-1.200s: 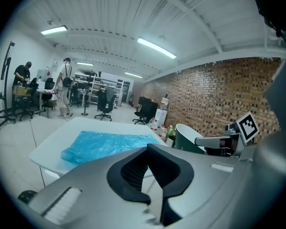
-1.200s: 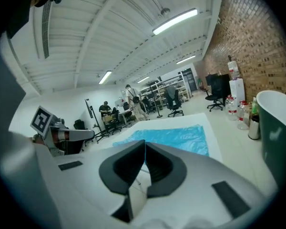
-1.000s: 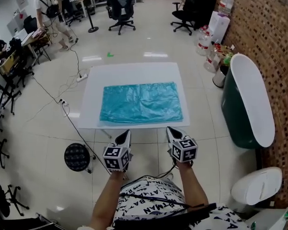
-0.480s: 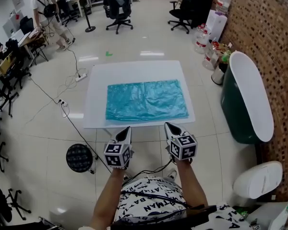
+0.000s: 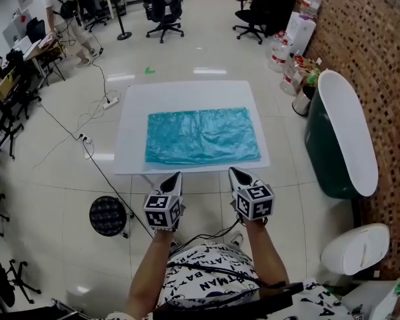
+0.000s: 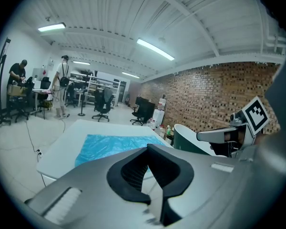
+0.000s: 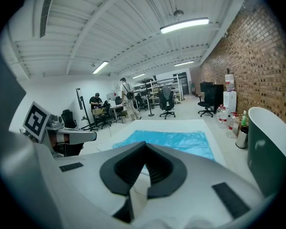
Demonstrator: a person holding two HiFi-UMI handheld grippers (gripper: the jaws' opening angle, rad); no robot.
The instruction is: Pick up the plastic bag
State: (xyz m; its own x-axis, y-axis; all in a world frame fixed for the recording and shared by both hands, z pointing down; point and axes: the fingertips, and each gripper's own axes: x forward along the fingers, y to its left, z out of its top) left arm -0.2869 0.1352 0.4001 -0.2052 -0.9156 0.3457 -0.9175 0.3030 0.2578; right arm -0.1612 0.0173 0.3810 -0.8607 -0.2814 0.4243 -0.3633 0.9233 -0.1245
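The near edge of the plastic bag is being hidden behind the left gripper in the left gripper view, and behind the right gripper in the right gripper view. In the head view the person's torso is being cut off by the bottom edge. The table's legs are being concealed under its top. The bottles by the brick wall are being shown too small for labels to be told.

A white table stands on the tiled floor. A dark green tub stands right of it, a round black stool near its front-left corner, and an office chair beyond it.
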